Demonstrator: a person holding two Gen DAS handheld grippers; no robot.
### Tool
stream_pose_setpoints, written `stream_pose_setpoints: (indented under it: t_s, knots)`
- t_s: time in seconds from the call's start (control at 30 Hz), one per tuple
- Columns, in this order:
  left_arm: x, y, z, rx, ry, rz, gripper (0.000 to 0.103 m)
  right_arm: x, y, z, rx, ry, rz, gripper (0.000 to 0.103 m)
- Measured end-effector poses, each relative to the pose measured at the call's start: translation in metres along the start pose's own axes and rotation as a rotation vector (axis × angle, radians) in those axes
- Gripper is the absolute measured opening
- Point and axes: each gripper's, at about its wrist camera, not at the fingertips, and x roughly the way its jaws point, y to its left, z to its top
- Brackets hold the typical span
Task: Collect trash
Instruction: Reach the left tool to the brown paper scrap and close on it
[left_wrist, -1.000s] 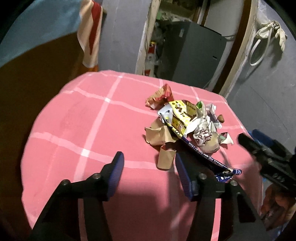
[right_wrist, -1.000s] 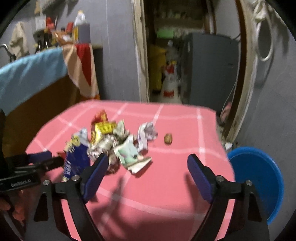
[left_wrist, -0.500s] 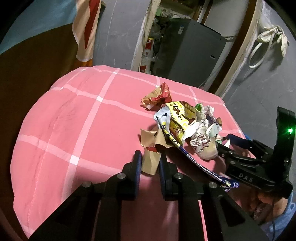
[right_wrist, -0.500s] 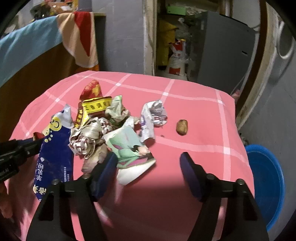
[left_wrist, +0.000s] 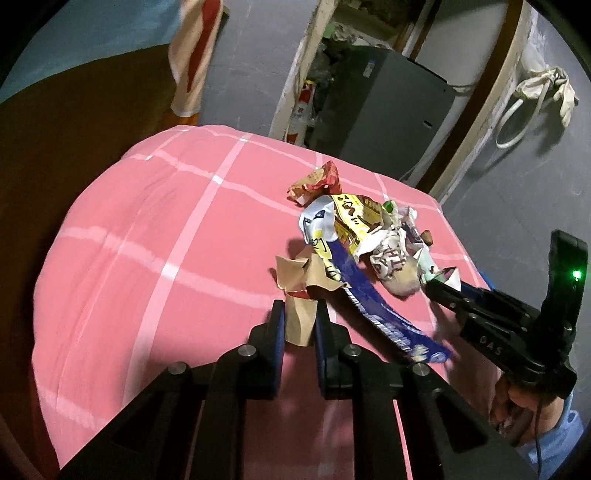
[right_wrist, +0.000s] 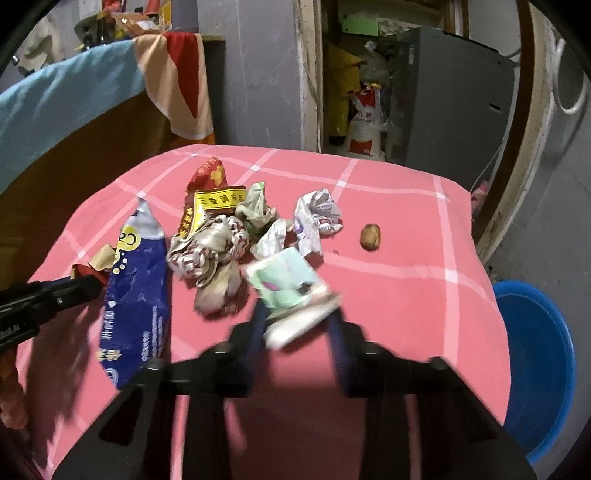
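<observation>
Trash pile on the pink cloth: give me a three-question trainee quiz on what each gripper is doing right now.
1. True or false: the left gripper is shut on the brown paper scrap.
2. What sits between the right gripper fingers? A) the blue snack wrapper B) the pale green packet C) the small brown nut
3. Fill in: the blue ____ stands beside the table, past its right edge.

Key: 1 true; 2 B, though blur hides whether the fingers have clamped it; 3 basin.
</observation>
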Motion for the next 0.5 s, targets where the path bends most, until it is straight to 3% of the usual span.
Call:
stream_pose_setpoints:
  t_s: [0.33,0.4,0.5]
  knots:
    - [-0.020,-0.002,-0.018,-0.047,-0.048,0.016,0.010,-0.017,-0.001,-0.019,0.033,-0.024,0.016,0.026]
    - [-0.022,0.000,-0.017,-0.050,-0.058,0.027,0.010,-0.015,0.000,-0.016,0.025,-0.023,0.005,0.051]
    - [-0.019,0.006,-0.014,-0.064,-0.054,0.036,0.010,-0.013,0.001,-0.011,0.022,-0.031,0.006,0.056]
